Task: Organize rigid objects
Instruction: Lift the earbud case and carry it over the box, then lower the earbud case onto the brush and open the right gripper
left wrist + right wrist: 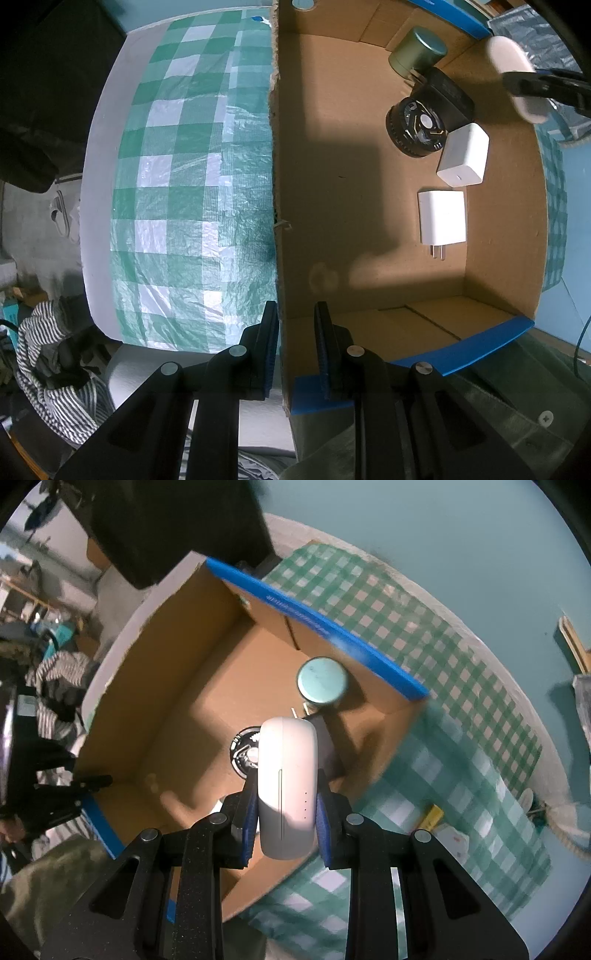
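Observation:
An open cardboard box [369, 206] with blue-taped rims stands on a green-check cloth. In it lie a green tin [417, 50], a black adapter [450, 96], a black round part [413, 127], a white cube charger [463, 155] and a white plug charger [441, 218]. My left gripper [297, 332] points down astride the box's near wall, shut on it. My right gripper [286, 812] is shut on a white oval case [288, 786], held above the box [166, 664] over the round part [242, 749], near the tin [322, 679]. In the left wrist view that case [513, 70] hangs over the box's far right corner.
The checked cloth [184, 184] covers the table to the left of the box and runs on to its right [461, 738]. A yellow item [436, 816] and a white item [454, 842] lie on the cloth. Striped fabric [55, 369] lies below the table's edge.

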`<state>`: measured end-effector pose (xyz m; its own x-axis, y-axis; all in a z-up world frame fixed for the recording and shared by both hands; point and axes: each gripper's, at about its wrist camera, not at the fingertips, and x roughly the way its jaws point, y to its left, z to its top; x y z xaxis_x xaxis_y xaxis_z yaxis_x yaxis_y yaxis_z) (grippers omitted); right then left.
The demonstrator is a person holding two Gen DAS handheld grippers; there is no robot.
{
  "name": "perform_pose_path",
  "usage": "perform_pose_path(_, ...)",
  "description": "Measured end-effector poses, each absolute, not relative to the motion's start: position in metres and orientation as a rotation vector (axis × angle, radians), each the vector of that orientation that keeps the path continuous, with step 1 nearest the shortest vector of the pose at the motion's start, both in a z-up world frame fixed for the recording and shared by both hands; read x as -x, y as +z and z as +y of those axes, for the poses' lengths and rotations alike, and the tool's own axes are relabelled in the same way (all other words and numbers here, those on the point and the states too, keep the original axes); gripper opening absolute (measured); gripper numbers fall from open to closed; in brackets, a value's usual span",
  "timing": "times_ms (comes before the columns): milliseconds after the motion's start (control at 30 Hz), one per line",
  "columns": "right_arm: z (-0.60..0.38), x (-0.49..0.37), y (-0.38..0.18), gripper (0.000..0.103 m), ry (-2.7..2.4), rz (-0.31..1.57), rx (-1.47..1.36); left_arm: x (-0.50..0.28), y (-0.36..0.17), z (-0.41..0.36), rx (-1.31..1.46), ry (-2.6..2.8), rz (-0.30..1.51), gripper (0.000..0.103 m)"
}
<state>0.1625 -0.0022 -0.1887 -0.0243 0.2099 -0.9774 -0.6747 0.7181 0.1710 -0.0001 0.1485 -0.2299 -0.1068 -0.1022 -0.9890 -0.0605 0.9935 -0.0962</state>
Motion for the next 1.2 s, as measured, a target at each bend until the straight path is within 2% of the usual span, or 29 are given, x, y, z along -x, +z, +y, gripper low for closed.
perform_pose_path(400, 0.030, -0.157, -0.234, 0.025, 0.730, 1.502, 0.486, 0.000, -0.231, 0.147, 0.116, -0.041, 1.686, 0.019)
perform_pose_path(733, 0.030, -0.158, -0.238, 0.027, 0.735, 1.505, 0.461, -0.003, -0.231, 0.145, 0.110, -0.045, 1.688, 0.019)
perform_pose_path(800, 0.026, -0.160, -0.235, 0.038, 0.728, 1.501, 0.459, -0.003, -0.231, 0.145, 0.109, -0.045, 1.688, 0.019)
perform_pose_path(933, 0.020, -0.160, -0.223, 0.042, 0.725, 1.486, 0.449, -0.004, -0.230, 0.142, 0.106, -0.045, 1.687, 0.019)
perform_pose_path(1067, 0.013, -0.159, -0.206, 0.054, 0.731, 1.453, 0.438, -0.004, -0.229, 0.140, 0.103, -0.044, 1.685, 0.019)
perform_pose_path(1200, 0.004, -0.158, -0.189, 0.056, 0.735, 1.424, 0.414, -0.004, -0.229, 0.138, 0.103, -0.043, 1.685, 0.019)
